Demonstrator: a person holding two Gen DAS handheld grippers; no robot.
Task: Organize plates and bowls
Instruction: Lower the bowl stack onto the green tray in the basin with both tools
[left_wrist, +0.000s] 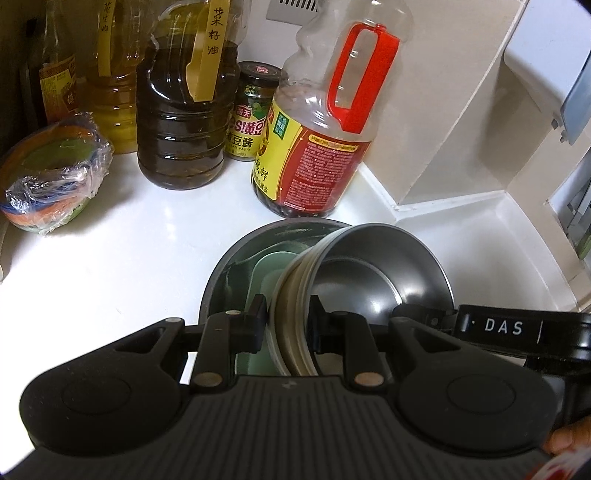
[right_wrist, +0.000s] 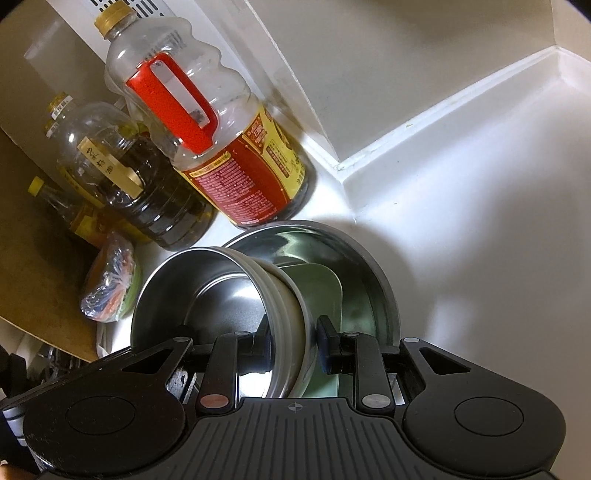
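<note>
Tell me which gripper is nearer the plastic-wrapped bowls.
Left. The left gripper clamps the steel bowl stack on the rim facing the plastic-wrapped bowls. The right gripper grips the opposite rim, with the stack between it and them.

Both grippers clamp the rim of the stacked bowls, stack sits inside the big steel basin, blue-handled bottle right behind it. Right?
Only the handle colour is wrong: the bottle behind the steel basin has a red handle, as the left wrist view shows. Left gripper and right gripper do clamp the stacked bowls.
</note>
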